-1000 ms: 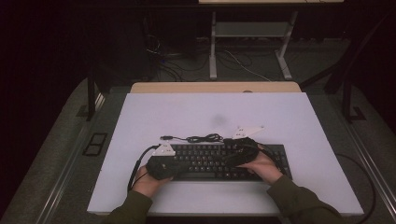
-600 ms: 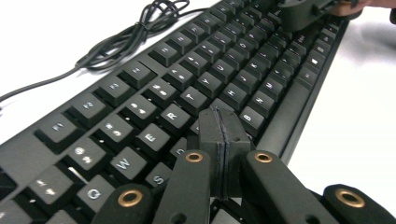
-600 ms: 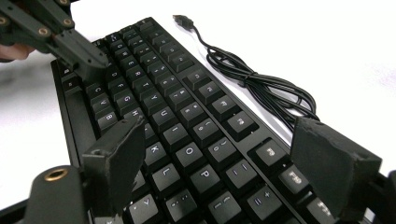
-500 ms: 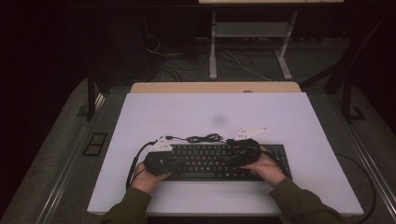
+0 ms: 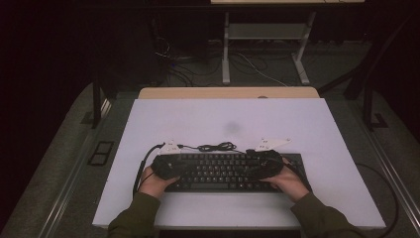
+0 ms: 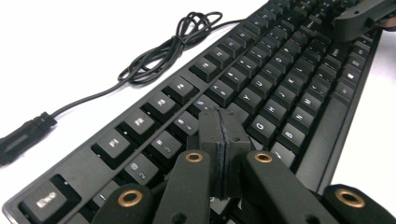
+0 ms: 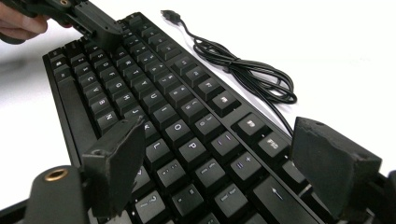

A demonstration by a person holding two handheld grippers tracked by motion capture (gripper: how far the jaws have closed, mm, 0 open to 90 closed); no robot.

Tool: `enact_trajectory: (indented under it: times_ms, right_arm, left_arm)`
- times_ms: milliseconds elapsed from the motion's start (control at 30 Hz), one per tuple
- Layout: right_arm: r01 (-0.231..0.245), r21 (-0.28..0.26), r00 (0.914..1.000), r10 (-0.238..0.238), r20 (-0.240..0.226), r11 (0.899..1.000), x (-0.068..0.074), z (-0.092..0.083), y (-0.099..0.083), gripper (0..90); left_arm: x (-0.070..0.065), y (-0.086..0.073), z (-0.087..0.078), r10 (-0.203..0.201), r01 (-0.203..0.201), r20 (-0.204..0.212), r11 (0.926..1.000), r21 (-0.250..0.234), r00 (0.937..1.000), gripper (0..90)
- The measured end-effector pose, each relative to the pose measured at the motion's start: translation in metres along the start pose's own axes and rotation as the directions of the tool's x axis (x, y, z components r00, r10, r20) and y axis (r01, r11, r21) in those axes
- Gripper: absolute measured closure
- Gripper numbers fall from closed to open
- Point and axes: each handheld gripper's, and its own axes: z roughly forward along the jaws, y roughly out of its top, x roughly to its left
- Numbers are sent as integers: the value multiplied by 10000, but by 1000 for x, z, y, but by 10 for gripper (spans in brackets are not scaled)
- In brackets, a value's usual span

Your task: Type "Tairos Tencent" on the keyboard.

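Overhead, a black keyboard (image 5: 225,172) lies near the front edge of the white table (image 5: 317,129), with a hand at each end of it: the left gripper (image 5: 167,166) sits over its left end and the right gripper (image 5: 265,163) over its right end. From that height both grippers read as dark lumps, and how their jaws stand cannot be made out. A bundled black cable (image 5: 214,147) lies on the table just behind the keyboard.

Close up, the left gripper view settles one of them: the left gripper's (image 6: 223,140) two pads are pressed flat together with nothing between them, poised just above the keys in the middle rows (whether they touch a keycap cannot be told). The same view shows the cable's plug (image 6: 23,135) lying apart from the keyboard (image 6: 261,88), and the other gripper far off at the top right corner.

The right gripper view gives the opposite picture. The right gripper's (image 7: 224,168) jaws stand wide apart, one pad at each side, with the keyboard's (image 7: 154,107) right-hand keys showing in the gap and nothing clamped. It also shows the coiled cable (image 7: 247,70) beside the keyboard's back edge, and the left gripper over the far end.
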Motion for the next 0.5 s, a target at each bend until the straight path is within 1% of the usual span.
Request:
enact_trajectory:
  times_ms: [200, 300, 500]
  right_arm:
    - [-88, -10, 9999, 88, 147, 10000, -1, -4, -3, 183]
    - [-173, 9, 9996, 172, 210, 9999, -1, -5, -4, 183]
    - [-137, -32, 9997, 137, 197, 9999, -2, -6, -4, 183]
  left_arm:
    - [3, 1, 3, -5, 5, -10, 10000, 38, 10000, 888]
    - [4, 1, 4, -26, 26, -26, 9999, 169, 10000, 888]
    - [4, 1, 5, -54, 54, 1, 9998, 195, 10000, 888]
